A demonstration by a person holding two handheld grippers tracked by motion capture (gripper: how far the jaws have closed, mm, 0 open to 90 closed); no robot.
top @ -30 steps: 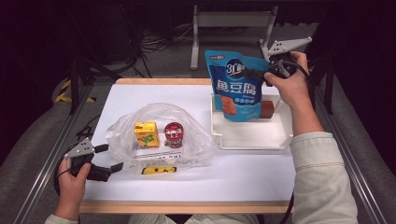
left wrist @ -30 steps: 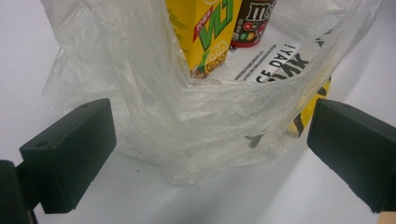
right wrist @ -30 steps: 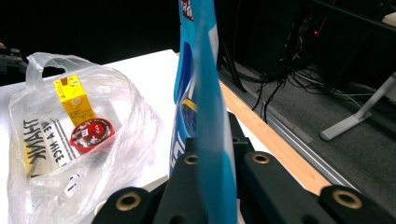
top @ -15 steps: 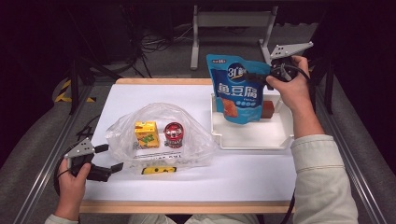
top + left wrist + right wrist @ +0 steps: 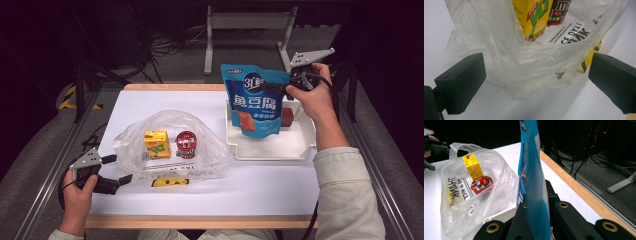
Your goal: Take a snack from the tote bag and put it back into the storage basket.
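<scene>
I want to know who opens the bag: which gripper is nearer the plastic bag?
Left. The left gripper sits open at the plastic bag's near-left edge; the right gripper is off across the table, clamping the blue pouch above the tray.

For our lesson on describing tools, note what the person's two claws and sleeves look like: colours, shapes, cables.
Each claw, left and right, has a black body with two blocky black jaws and a grey three-cornered plate on top. The right claw's jaws show brass-coloured rivets. A black cable trails below the right sleeve. Both sleeves are pale, light beige cloth with buttoned-style cuffs.
</scene>
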